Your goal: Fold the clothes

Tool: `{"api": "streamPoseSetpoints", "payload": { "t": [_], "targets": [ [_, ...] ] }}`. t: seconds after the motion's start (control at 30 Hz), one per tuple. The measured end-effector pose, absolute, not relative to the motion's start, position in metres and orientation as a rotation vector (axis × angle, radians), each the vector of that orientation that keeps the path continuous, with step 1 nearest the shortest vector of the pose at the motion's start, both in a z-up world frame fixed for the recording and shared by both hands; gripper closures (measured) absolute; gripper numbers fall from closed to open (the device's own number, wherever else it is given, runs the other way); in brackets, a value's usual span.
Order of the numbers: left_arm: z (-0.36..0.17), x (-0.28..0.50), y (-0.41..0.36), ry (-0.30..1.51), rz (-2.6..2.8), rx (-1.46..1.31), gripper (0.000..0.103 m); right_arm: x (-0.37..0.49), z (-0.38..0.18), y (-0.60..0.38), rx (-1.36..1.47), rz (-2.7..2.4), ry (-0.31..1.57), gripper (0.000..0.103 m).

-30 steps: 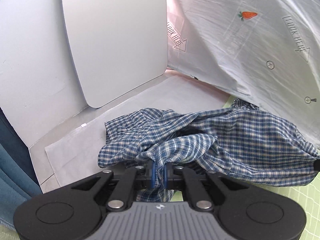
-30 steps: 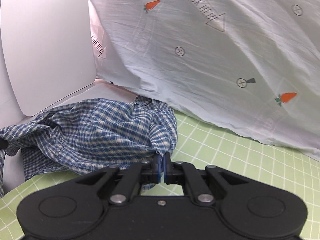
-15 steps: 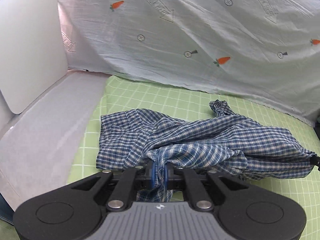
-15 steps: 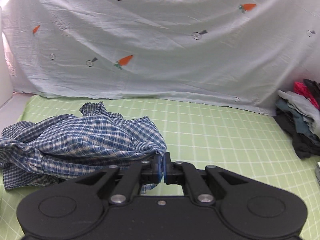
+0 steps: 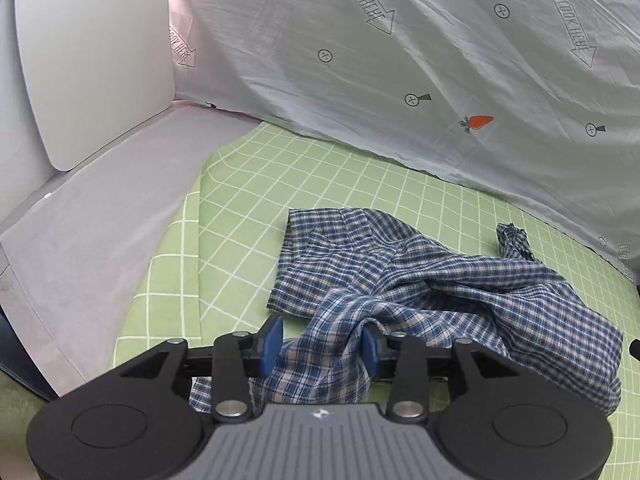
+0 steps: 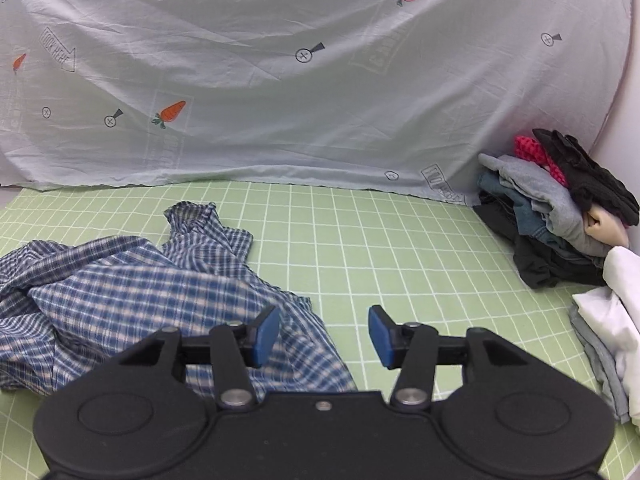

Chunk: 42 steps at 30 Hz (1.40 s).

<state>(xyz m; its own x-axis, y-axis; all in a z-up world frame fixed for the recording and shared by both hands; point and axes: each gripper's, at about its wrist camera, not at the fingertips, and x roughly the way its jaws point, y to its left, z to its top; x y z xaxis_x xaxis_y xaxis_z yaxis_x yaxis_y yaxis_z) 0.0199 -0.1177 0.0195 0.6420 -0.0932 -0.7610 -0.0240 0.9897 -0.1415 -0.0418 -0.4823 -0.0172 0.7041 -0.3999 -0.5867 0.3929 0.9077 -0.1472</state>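
Your left gripper [image 5: 320, 344] is spreading with the plaid shirt [image 5: 440, 296] bunched loosely between its jaws, while your right gripper [image 6: 322, 334] is opening on nothing, the shirt lying just to its left.

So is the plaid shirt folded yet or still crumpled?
Crumpled: the plaid shirt lies bunched in loose wrinkles on the green grid mat.

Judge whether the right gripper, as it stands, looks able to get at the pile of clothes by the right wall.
Probably yes: the right gripper, jaws opening and empty, faces bare green mat up to the pile of clothes.
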Motion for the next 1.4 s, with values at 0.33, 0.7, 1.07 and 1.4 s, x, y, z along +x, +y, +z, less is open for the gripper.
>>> {"api": "streamPoseSetpoints", "payload": {
  "t": [0.33,0.7,1.07,1.4],
  "targets": [
    [0.005,0.039,-0.083,0.906,0.07,-0.192,0.051,0.014,-0.03,-0.408,-0.176,-0.167,0.688,0.039],
    [-0.006,0.075,-0.092,0.949,0.009,-0.147,0.05,0.083,-0.061,-0.349,-0.399,0.019,0.731,0.037],
    [-0.014,0.111,-0.114,0.938,0.024,-0.156,0.05,0.127,-0.002,-0.44,-0.209,-0.156,0.55,0.103],
    [-0.04,0.116,-0.158,1.049,-0.041,-0.11,0.042,0.132,0.028,-0.571,-0.028,-0.439,0.584,0.091]
  ]
}}
